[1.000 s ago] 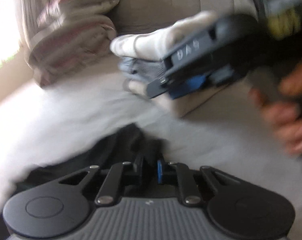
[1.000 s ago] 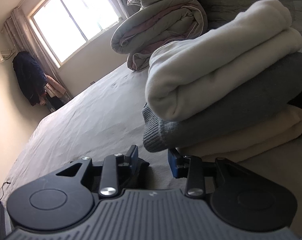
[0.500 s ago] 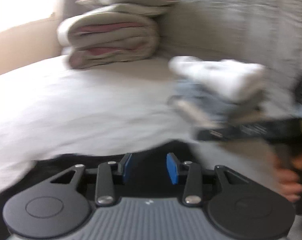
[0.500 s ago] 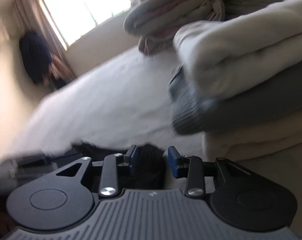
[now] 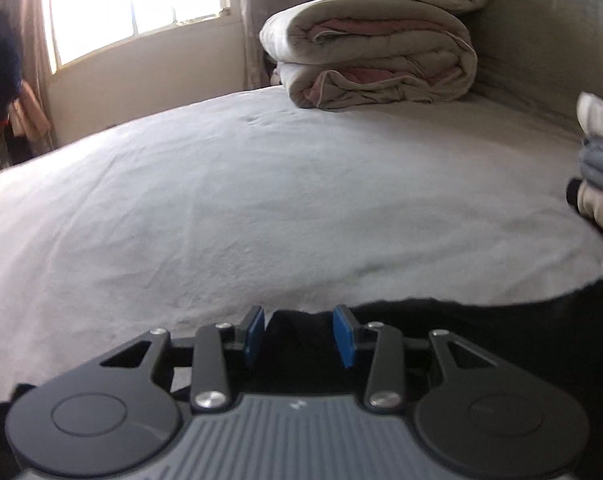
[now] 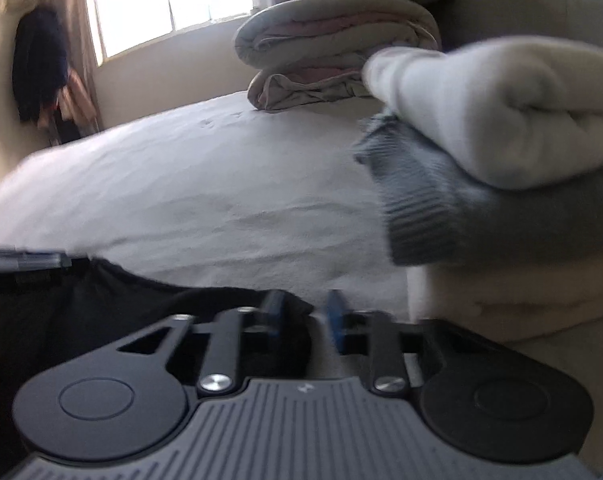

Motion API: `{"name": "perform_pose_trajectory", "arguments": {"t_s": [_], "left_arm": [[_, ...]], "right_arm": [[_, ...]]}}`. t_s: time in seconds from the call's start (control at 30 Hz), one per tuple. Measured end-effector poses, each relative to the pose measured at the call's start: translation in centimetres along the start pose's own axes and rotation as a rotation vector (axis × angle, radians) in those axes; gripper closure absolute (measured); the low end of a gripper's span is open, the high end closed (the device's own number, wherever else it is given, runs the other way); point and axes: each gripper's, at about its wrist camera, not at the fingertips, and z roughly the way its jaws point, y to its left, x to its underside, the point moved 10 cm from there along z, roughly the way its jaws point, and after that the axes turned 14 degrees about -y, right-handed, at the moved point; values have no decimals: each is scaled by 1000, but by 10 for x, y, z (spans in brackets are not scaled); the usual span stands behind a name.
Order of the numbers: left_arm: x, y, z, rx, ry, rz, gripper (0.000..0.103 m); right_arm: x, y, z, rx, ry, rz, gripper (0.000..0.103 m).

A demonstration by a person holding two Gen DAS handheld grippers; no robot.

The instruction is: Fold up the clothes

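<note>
Only the right wrist view shows the folded stack [image 6: 501,152] up close at 2 o'clock. The left gripper [image 5: 299,336] and right gripper [image 6: 303,318] both stand parted around the black garment [image 5: 481,332], gripping nothing firmly.

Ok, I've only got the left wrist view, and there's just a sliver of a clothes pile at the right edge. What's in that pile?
Observer: Three folded pieces: a white garment on top, a grey knit under it and a cream piece at the bottom.
Operator: Where's the right gripper?
Observer: The right gripper is low over the bed, just left of that pile, with its jaws apart.
Operator: Is it on the black garment?
Observer: The black garment reaches in beside its left finger, but nothing looks clamped.
</note>
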Motion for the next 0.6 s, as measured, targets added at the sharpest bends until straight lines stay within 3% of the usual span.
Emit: {"name": "perform_pose_trajectory", "arguments": {"t_s": [0.03, 0.17, 0.3, 0.37, 0.4, 0.43, 0.57, 0.6], "left_arm": [[0, -5, 1, 18, -4, -15, 98], [-6, -13, -2, -29, -79, 4, 98], [0, -17, 8, -52, -41, 39, 96], [-3, -18, 8, -62, -42, 60, 88], [-4, -18, 5, -61, -49, 64, 78], [-6, -18, 2, -57, -57, 58, 65], [-12, -9, -19, -39, -89, -5, 48], [-14, -6, -26, -42, -97, -11, 44]], "right_arm": [[-1, 0, 0, 13, -13, -20, 98], [-4, -1, 1, 76, -62, -101, 99], [11, -14, 15, 111, 13, -99, 100], [10, -18, 16, 116, 17, -84, 100], [8, -19, 12, 116, 8, -82, 91], [6, -18, 11, 115, 4, -86, 89], [0, -16, 7, 87, -6, -80, 85], [-1, -14, 7, 77, -6, -72, 77]]}}
